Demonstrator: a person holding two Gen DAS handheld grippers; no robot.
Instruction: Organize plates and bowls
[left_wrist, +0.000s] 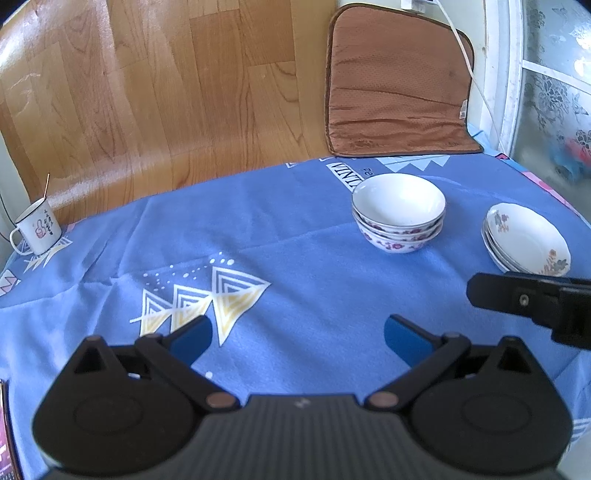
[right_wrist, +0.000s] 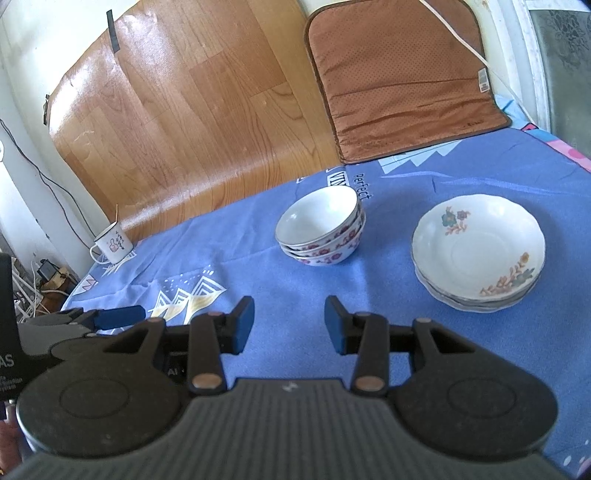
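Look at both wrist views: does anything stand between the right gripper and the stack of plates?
Nothing visible does. The right gripper is open and empty, and only bare blue tablecloth lies between it and the stack of plates. The stack of bowls sits off to the left, apart from that path.

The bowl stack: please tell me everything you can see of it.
The bowl stack is about three nested bowls that look ceramic, white inside, with red and purple flowers around the outside and a thin dark rim. It stands upright but leans slightly, on the blue cloth, to the left of the plates and apart from them. Nothing else touches it.
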